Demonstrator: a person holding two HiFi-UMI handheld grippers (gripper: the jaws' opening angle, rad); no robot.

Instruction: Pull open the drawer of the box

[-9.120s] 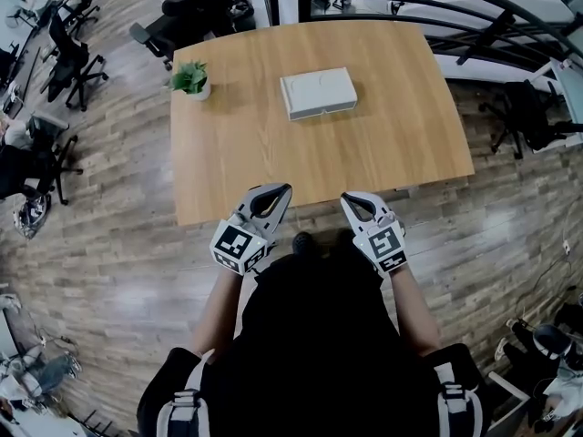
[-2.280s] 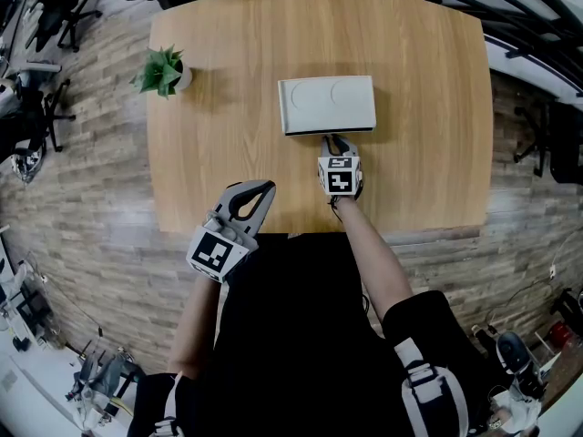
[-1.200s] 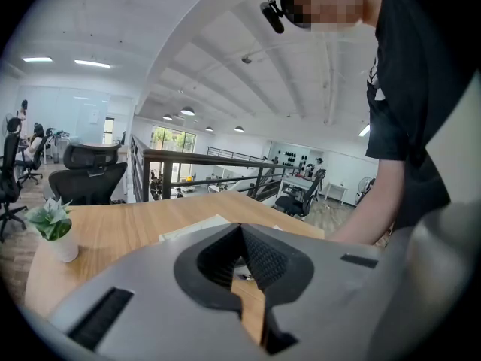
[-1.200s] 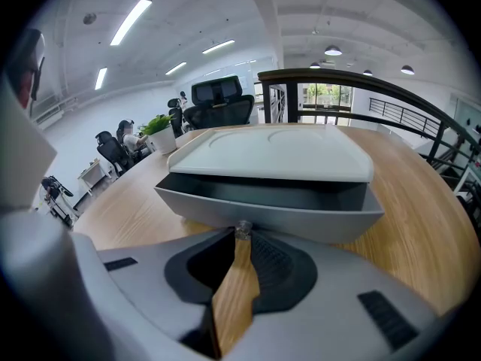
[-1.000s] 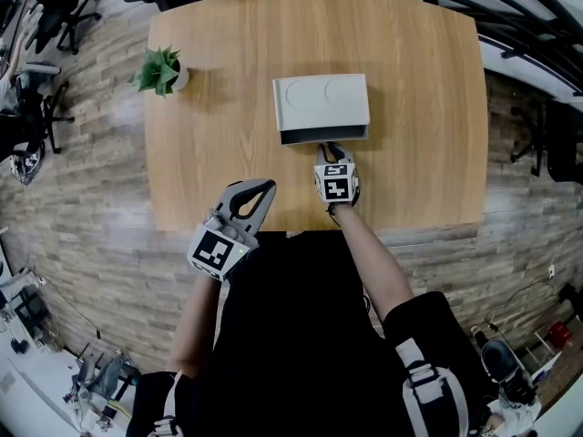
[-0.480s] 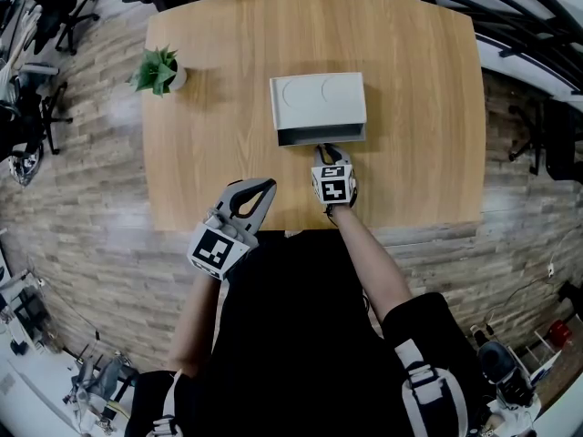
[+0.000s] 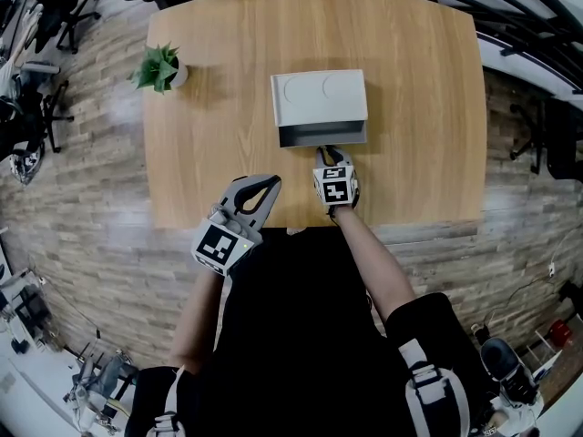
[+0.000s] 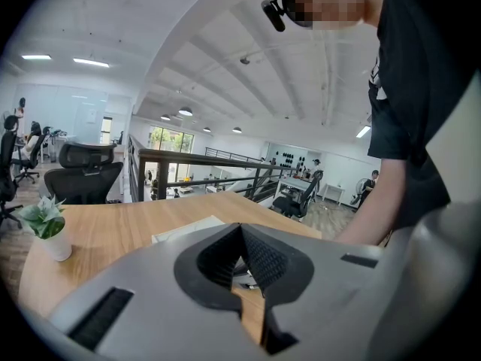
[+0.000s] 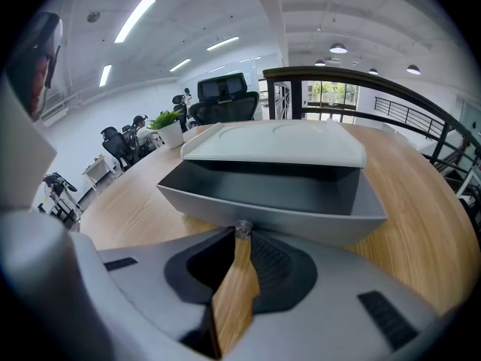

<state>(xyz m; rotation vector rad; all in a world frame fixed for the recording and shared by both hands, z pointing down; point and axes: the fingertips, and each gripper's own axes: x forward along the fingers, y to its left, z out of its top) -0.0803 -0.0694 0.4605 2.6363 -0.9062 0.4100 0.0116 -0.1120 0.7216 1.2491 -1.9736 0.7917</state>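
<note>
Drawer (image 9: 285,210) out, knob (image 9: 242,227) in right tool (image 7: 327,153)

Smooth light wood-grain table (image 7: 419,89), matt pale grey plastic-looking box (image 7: 319,96); darker matt grey drawer (image 9: 301,220)

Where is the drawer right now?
In the head view the drawer sticks out of the near side of the white box, around the middle of the table; the right gripper, just nearer the person, is shut on its knob.

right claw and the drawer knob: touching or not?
Touching. The right gripper view shows the right claw pinched shut on the knob at the front of the open drawer.
</note>
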